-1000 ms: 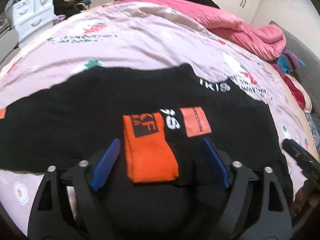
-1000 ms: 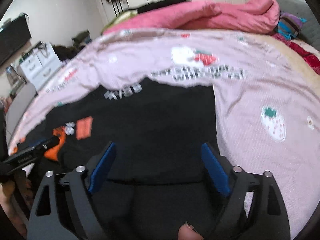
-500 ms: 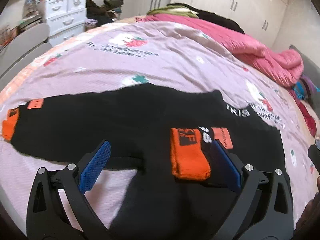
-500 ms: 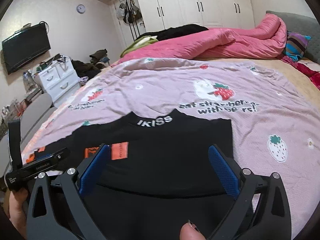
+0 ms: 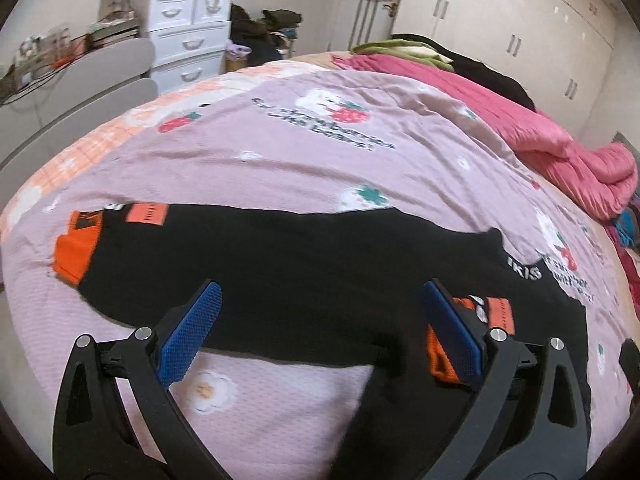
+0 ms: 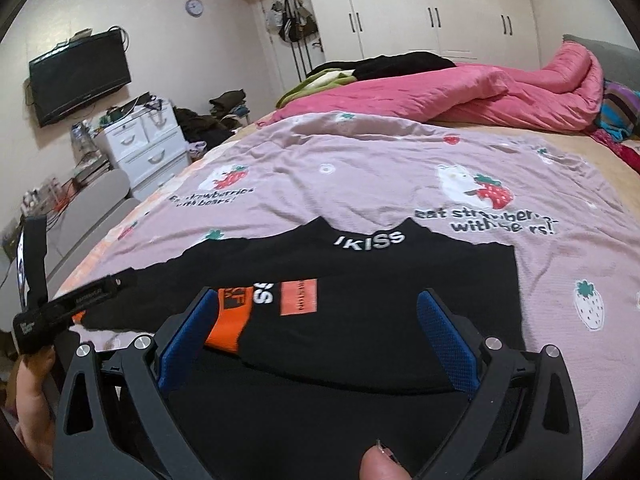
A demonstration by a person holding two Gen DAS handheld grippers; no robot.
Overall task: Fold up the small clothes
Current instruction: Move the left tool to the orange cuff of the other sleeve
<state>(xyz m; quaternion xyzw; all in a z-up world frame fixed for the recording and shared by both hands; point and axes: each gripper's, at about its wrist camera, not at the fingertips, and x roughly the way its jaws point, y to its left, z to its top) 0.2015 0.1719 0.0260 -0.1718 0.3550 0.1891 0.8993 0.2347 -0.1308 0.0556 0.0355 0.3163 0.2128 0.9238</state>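
Observation:
A black sweater (image 5: 320,264) with orange cuffs lies flat on the pink strawberry bedspread (image 5: 320,152). One sleeve stretches out to the left and ends in an orange cuff (image 5: 74,254). The other sleeve is folded across the body, its orange cuff (image 6: 232,314) beside an orange label (image 6: 298,298). My left gripper (image 5: 322,294) is open over the stretched sleeve and holds nothing. My right gripper (image 6: 316,302) hovers open above the sweater's body, below the collar lettering (image 6: 370,240). The left gripper (image 6: 68,308) also shows at the right wrist view's left edge.
A bunched pink quilt (image 6: 500,92) and dark clothes lie at the far end of the bed. A white drawer chest (image 5: 188,36) and a grey padded chair (image 5: 76,92) stand off the bed's left side. A wall television (image 6: 80,76) and white wardrobes (image 6: 440,4) are behind.
The left gripper has swung left, off the folded orange cuff, and the stretched-out sleeve has come into view. Both grippers have drawn up and back from the sweater.

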